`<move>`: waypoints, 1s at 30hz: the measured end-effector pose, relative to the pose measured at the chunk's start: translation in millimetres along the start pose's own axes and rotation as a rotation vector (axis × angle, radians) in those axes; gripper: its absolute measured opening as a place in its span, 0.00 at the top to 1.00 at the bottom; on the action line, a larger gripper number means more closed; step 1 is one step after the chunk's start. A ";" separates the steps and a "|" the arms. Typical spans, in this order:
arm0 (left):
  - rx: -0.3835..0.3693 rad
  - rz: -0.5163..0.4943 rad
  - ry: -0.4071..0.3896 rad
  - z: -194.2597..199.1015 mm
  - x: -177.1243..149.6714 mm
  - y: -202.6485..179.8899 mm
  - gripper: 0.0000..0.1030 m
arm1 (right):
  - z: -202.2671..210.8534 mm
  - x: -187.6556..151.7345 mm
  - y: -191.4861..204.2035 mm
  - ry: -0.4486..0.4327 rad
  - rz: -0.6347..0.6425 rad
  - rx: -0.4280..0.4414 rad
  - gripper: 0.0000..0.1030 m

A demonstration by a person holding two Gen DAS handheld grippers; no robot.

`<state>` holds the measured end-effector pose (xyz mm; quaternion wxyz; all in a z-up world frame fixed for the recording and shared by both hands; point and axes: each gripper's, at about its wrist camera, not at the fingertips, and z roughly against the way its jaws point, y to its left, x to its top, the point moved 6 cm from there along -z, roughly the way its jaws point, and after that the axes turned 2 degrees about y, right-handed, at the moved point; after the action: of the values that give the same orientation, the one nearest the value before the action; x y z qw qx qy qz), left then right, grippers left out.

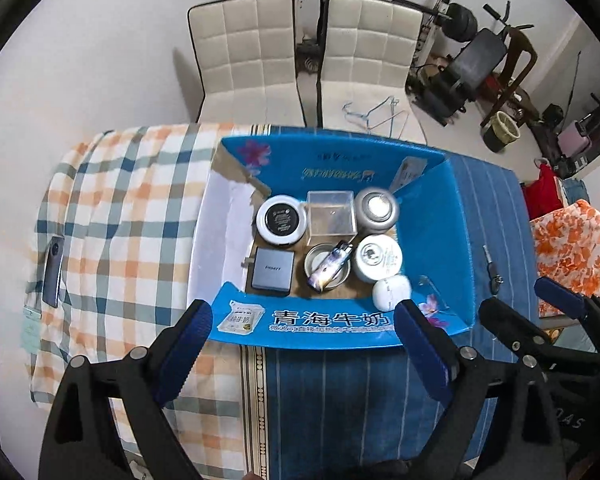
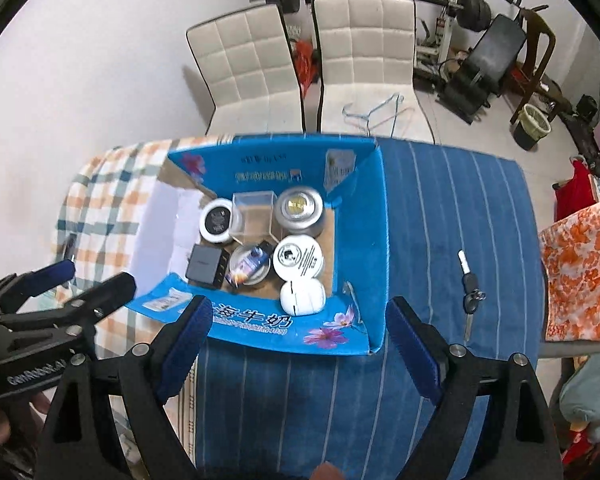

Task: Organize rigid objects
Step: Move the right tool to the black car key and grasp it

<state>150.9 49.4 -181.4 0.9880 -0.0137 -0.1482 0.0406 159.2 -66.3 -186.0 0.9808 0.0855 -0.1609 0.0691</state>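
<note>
A blue cardboard box [image 1: 432,232] stands open on the table. Inside it are a black-and-white round compact [image 1: 281,220], a clear cube [image 1: 331,213], a silver tin [image 1: 377,209], a dark grey charger [image 1: 272,270], a metal dish [image 1: 314,258] with a lighter [image 1: 330,266] across it, a white jar [image 1: 378,258] and a white earbud case [image 1: 391,293]. My left gripper [image 1: 304,320] hangs open above the box's near flap, holding nothing. My right gripper [image 2: 300,312] is also open and holds nothing over the near flap [image 2: 260,326]. A key [image 2: 470,292] lies on the blue cloth to the right of the box.
A checked cloth [image 1: 112,208] covers the table's left part, with a phone [image 1: 53,272] on it. A striped blue cloth [image 2: 440,220] covers the right part. Two white chairs [image 1: 244,52] stand behind the table, with gym gear and a bin [image 1: 500,130] beyond.
</note>
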 end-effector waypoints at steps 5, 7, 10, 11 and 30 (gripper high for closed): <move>-0.015 -0.014 -0.024 10.6 4.3 -9.8 0.10 | 18.5 4.6 -5.9 -0.027 -0.017 0.012 0.12; -0.020 -0.025 -0.032 11.8 7.8 -15.8 0.10 | 20.9 5.2 -12.6 -0.026 -0.029 0.010 0.12; -0.029 -0.038 -0.033 6.5 11.9 -24.8 0.10 | 18.3 6.3 -29.1 -0.025 -0.066 -0.001 0.12; -0.027 -0.041 -0.031 1.7 13.7 -28.0 0.10 | 15.6 6.5 -39.5 -0.022 -0.088 -0.011 0.12; 0.008 -0.057 0.107 -150.2 46.8 -113.8 0.10 | -184.3 -40.9 -294.4 0.253 -0.557 -0.206 0.12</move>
<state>248.3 -62.3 -306.8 0.9953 -0.0079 -0.0955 0.0124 224.8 -323.0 -414.3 0.9778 0.0170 -0.0144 -0.2084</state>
